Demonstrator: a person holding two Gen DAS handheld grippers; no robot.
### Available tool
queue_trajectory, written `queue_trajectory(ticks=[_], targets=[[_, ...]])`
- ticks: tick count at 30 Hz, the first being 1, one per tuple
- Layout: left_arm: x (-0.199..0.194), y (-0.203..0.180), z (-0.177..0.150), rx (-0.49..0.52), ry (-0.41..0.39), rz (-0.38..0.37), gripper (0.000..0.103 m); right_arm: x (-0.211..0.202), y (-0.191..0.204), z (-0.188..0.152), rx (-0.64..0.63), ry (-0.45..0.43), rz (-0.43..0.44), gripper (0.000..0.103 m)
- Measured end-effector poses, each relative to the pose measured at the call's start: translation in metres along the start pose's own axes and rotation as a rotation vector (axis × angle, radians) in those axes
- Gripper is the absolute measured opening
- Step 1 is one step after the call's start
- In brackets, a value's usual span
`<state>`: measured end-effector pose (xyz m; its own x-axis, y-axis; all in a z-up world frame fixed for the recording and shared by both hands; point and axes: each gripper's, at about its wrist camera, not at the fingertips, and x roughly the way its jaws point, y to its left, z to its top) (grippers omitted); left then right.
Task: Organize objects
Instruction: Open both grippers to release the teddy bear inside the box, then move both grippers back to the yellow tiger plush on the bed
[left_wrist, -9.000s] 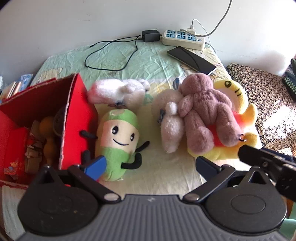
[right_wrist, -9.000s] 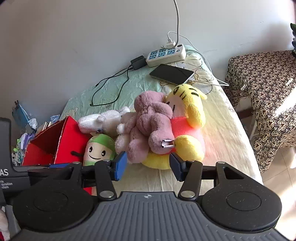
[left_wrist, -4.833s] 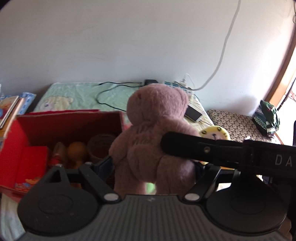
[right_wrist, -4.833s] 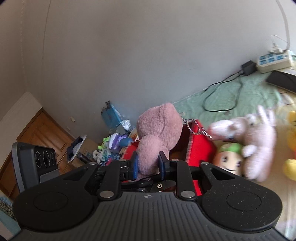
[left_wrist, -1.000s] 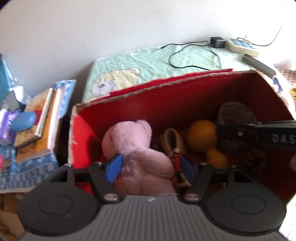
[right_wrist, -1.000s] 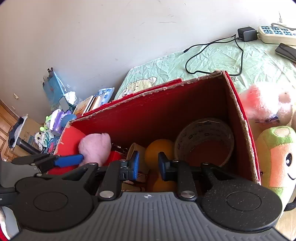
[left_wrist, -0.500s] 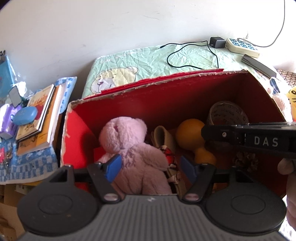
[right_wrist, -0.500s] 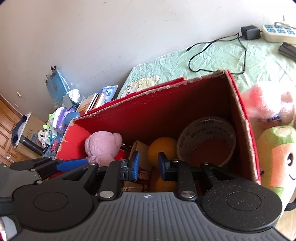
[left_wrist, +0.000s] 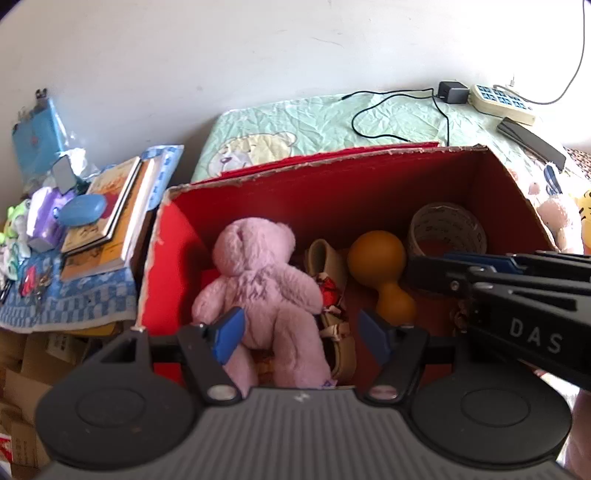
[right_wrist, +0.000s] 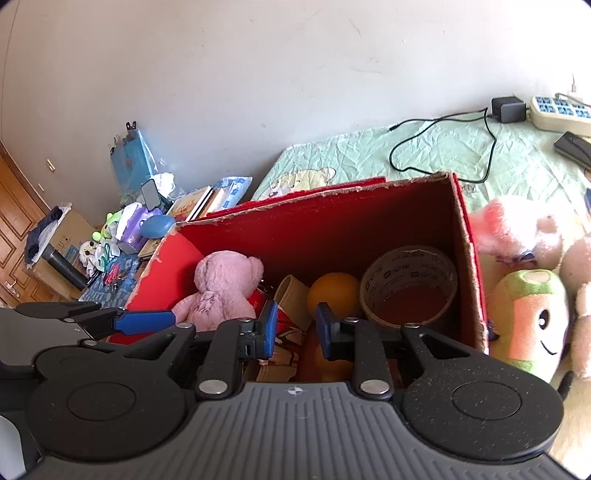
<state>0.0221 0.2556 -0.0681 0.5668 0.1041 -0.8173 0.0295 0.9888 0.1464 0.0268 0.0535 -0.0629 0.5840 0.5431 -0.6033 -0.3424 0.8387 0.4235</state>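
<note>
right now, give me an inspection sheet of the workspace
surface: green bed sheet, crumpled, partly covered.
job's things: pink bear lies in the red box, at its left end; green plush and pink plush outside the box, at its right wall.
clutter: in the box, tape roll, orange dumbbell-shaped toy; books beside the bed.
grippers: left gripper open above the bear's legs, its jaws have just been closing, pads not pressing; right gripper shut, empty.
cables: black cable, charger, power strip.
surroundings: white wall, wooden door.
</note>
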Motion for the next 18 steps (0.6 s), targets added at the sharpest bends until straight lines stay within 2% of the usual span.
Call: queue_trajectory(ticks=[8, 18], targets=[[-0.035, -0.008, -0.014, -0.027, -0.046, 0.014, 0.071, -0.028, 0.003, -0.008, -0.026, -0.042, 0.037, 0.026], [-0.066, -0.04, -0.037, -0.039, -0.027, -0.022, 0.071, -0.069, -0.013, -0.018, -0.033, -0.038, 0.139, 0.026]])
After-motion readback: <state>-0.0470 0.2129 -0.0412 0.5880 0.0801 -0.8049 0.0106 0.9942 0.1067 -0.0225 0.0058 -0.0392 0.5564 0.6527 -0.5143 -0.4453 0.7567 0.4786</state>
